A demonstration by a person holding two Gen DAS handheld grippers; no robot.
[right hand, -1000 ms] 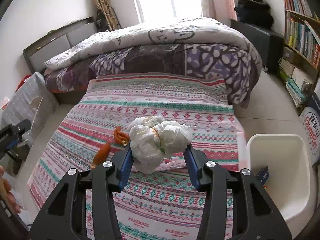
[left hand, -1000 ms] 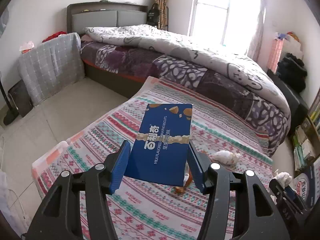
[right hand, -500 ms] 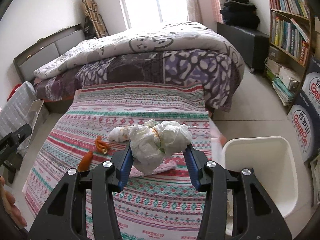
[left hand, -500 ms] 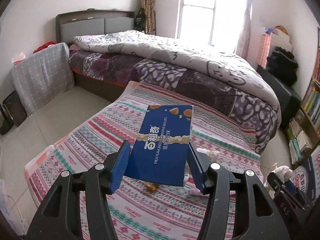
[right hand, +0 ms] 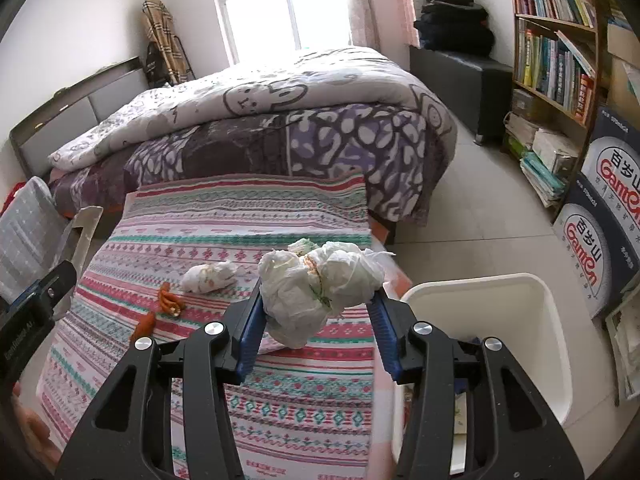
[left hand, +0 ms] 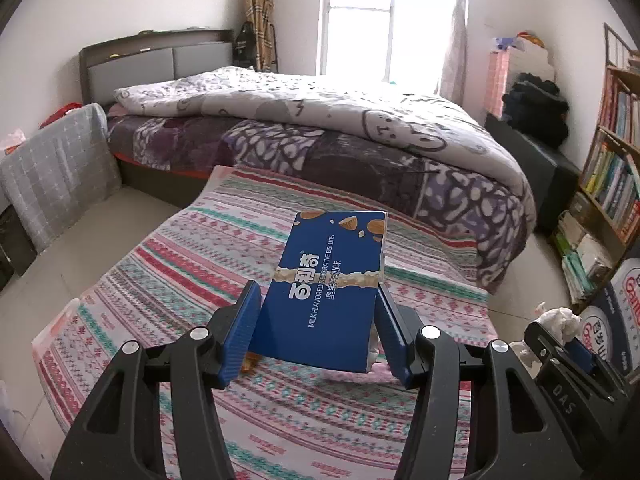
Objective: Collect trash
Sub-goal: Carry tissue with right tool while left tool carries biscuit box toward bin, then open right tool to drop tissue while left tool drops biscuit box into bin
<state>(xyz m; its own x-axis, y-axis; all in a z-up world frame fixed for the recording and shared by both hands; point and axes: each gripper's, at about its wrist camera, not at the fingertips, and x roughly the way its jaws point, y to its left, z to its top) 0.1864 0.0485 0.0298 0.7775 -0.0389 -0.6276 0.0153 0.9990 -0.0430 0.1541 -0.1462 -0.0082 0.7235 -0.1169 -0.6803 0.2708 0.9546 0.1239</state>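
Two loads are gripped: our right tongs (right hand: 316,320) clamp the tissue wad (right hand: 320,284), the bin (right hand: 520,360) just to their right; our left tongs (left hand: 316,332) clamp the box (left hand: 332,292), farther off.

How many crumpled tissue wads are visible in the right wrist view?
2. One wad is clamped in the right gripper; a smaller wad lies on the striped cloth near the orange peels. The bin may hide more.

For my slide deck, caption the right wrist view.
Right gripper holds a tissue wad above the striped cloth, beside the white bin.
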